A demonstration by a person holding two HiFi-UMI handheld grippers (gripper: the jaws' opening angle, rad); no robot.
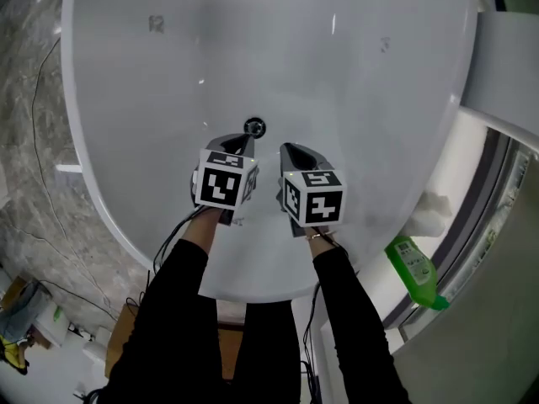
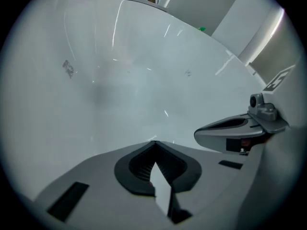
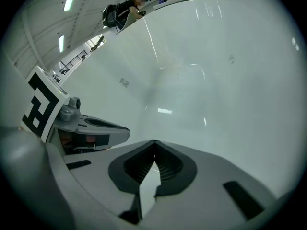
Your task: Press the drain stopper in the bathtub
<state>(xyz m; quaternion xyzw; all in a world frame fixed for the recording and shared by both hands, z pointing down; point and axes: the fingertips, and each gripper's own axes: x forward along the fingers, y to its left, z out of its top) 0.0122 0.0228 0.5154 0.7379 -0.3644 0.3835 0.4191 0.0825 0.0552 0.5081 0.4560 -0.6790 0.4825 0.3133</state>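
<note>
The drain stopper (image 1: 254, 127) sits on the floor of the white bathtub (image 1: 152, 82), just past the tip of the left gripper (image 1: 238, 142) at about one o'clock and at about eleven o'clock from the right gripper (image 1: 290, 149). Both grippers hover side by side with their fingers closed tip to tip and nothing between them. Neither looks to touch the stopper, so the press itself seems not yet made: one tip has to reach it and push down.
</note>
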